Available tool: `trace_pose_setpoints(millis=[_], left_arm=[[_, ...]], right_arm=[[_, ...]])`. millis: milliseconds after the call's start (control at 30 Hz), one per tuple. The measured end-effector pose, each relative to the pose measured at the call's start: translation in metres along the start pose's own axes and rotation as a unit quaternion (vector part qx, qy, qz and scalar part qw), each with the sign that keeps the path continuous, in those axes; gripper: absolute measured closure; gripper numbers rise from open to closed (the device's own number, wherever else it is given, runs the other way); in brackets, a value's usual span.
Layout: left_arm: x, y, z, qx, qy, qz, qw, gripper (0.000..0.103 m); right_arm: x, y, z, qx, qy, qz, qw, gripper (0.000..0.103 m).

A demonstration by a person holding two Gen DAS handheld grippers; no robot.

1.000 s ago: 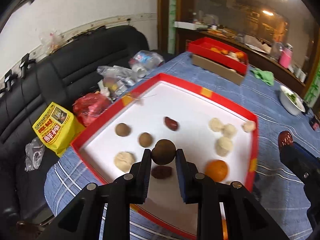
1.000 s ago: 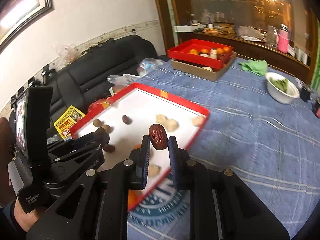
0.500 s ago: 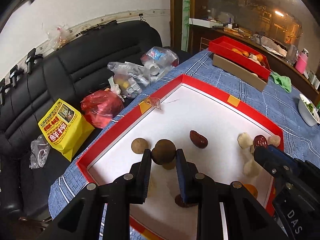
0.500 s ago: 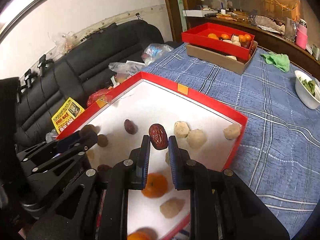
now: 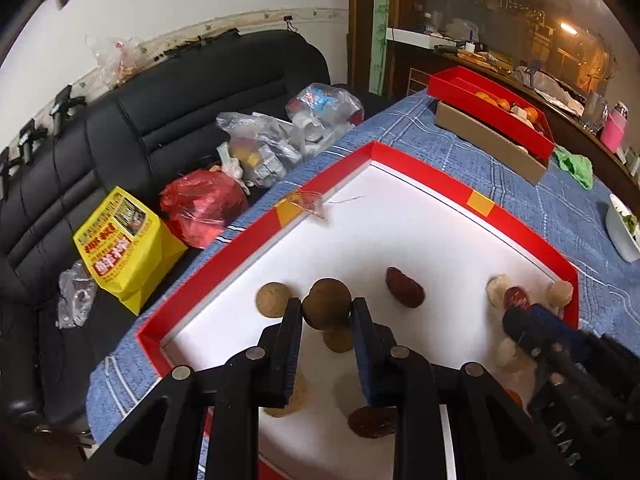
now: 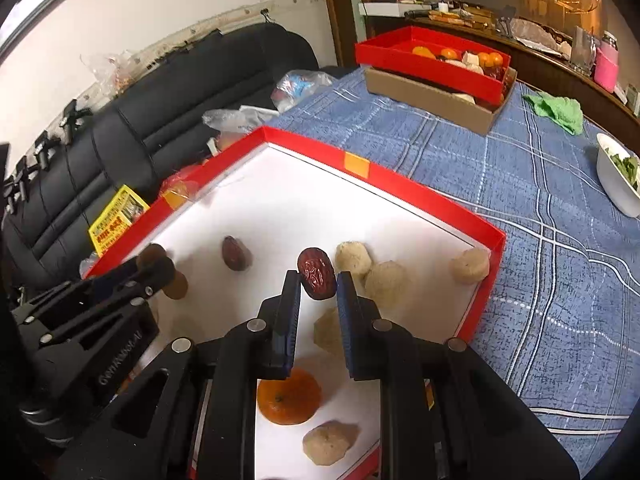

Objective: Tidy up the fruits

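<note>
A red-rimmed white tray [image 5: 400, 168] [image 6: 400, 184] lies on the blue tablecloth. My left gripper [image 5: 326, 312] is shut on a round brown fruit [image 5: 326, 302] above the tray's left part, near two more brown fruits [image 5: 272, 300]. My right gripper [image 6: 318, 280] is shut on a wrinkled red date [image 6: 316, 274] above the tray's middle. Another date [image 6: 236, 253] [image 5: 404, 287], pale peeled fruits [image 6: 352, 258] and an orange [image 6: 289, 398] lie in the tray. The right gripper shows in the left wrist view [image 5: 520, 314], the left gripper in the right wrist view [image 6: 156, 266].
A second red tray [image 6: 432, 64] of fruit sits on a cardboard box at the far end. A white bowl [image 6: 618, 180] and green cloth [image 6: 556, 110] are on the right. A black sofa [image 5: 120, 128] with plastic bags and a yellow packet [image 5: 120, 244] borders the table's left edge.
Both grippers moved forward over the tray, still holding their fruits. The right gripper went from the tray's near edge to above its middle; the left shifted toward the far-left brown fruits.
</note>
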State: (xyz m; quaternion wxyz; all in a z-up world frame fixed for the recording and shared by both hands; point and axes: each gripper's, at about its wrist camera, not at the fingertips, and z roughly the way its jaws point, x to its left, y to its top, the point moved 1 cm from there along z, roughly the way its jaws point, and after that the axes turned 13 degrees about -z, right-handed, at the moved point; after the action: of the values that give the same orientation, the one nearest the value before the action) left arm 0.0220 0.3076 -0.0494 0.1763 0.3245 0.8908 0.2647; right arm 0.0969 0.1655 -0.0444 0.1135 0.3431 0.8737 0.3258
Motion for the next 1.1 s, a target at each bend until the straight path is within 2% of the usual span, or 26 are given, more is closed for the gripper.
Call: trace_pose_setpoints(millis=[33,67,100,133,167,267,367,500,600,733,867,1100], left_arm=[[-0.001,0.0,0.001,0.007,-0.002,0.002,1.0,0.076],[-0.003,0.0,0.002,0.016,0.0,0.005,0.9999,0.064],[-0.003,0.0,0.003,0.023,0.007,0.005,0.9997,0.06],[-0.001,0.0,0.002,0.024,0.012,0.002,0.9996,0.055],[0.0,-0.001,0.001,0.023,0.01,-0.001,0.9997,0.052],[0.002,-0.005,-0.007,0.018,0.009,0.0,0.9998,0.044],[0.002,-0.009,-0.021,0.0,0.007,0.008,0.9999,0.039],[0.003,-0.017,-0.044,-0.014,-0.008,0.013,0.9998,0.037],[0.004,-0.022,-0.057,-0.019,-0.009,0.004,0.9998,0.028],[-0.001,-0.029,-0.069,-0.022,-0.01,0.008,0.9997,0.027],[-0.007,-0.039,-0.08,-0.028,-0.007,0.025,0.9993,0.027],[-0.005,-0.049,-0.093,-0.026,-0.017,0.019,0.9993,0.027]], right_arm=[[0.0,-0.001,0.002,0.006,-0.003,0.0,1.0,0.084],[0.0,-0.001,0.003,0.01,-0.004,-0.002,1.0,0.081],[0.0,-0.002,0.002,0.01,-0.005,-0.004,1.0,0.057],[0.001,-0.003,-0.002,0.009,-0.008,-0.006,1.0,0.044],[0.0,-0.003,-0.005,0.008,-0.021,-0.009,1.0,0.037],[-0.005,-0.007,-0.023,-0.01,-0.022,-0.005,1.0,0.023],[-0.009,-0.014,-0.046,-0.031,-0.024,-0.002,0.999,0.021],[-0.008,-0.028,-0.075,-0.056,-0.017,-0.015,0.998,0.0],[-0.007,-0.04,-0.096,-0.074,-0.02,-0.02,0.997,0.0],[-0.009,-0.054,-0.122,-0.092,-0.025,-0.021,0.995,0.0],[-0.01,-0.061,-0.133,-0.091,-0.027,-0.028,0.995,0.0],[-0.013,-0.073,-0.141,-0.085,-0.044,-0.04,0.995,0.0]])
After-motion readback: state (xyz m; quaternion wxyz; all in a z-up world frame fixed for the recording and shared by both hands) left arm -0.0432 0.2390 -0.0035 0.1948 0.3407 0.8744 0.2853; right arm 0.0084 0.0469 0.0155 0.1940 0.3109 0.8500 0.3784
